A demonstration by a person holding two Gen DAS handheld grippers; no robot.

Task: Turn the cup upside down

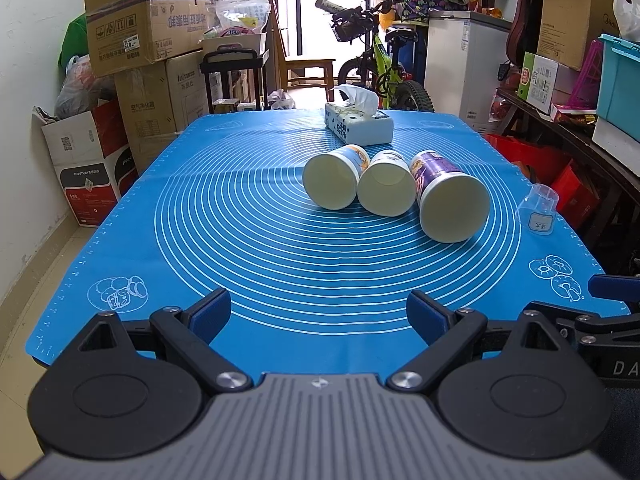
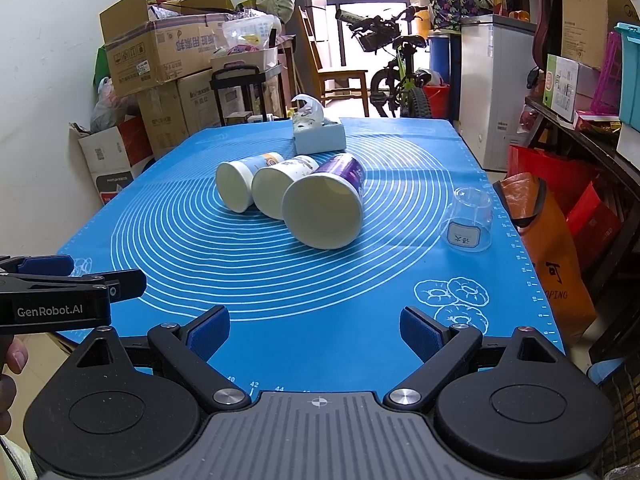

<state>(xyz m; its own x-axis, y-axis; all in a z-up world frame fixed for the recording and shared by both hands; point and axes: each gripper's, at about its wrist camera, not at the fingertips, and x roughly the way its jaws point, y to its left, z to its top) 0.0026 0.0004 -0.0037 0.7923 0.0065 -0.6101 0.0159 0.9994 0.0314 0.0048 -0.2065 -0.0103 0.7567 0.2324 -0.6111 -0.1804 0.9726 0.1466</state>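
Note:
Three paper cups lie on their sides on the blue mat (image 1: 240,240), mouths toward me: a blue-printed one (image 1: 332,178) on the left, a white one (image 1: 386,188) in the middle, a purple one (image 1: 448,200) on the right. In the right wrist view they are the blue-printed cup (image 2: 240,184), the white cup (image 2: 280,188) and the purple cup (image 2: 328,208). A clear plastic cup (image 1: 538,208) (image 2: 468,220) stands upside down at the mat's right edge. My left gripper (image 1: 318,312) is open and empty at the near edge. My right gripper (image 2: 316,330) is open and empty beside it.
A tissue box (image 1: 358,120) (image 2: 320,134) sits behind the cups. Cardboard boxes (image 1: 140,40) stack on the left, a bicycle (image 1: 380,52) stands at the back, shelves with boxes (image 1: 560,72) line the right. The left gripper's side (image 2: 60,292) shows in the right wrist view.

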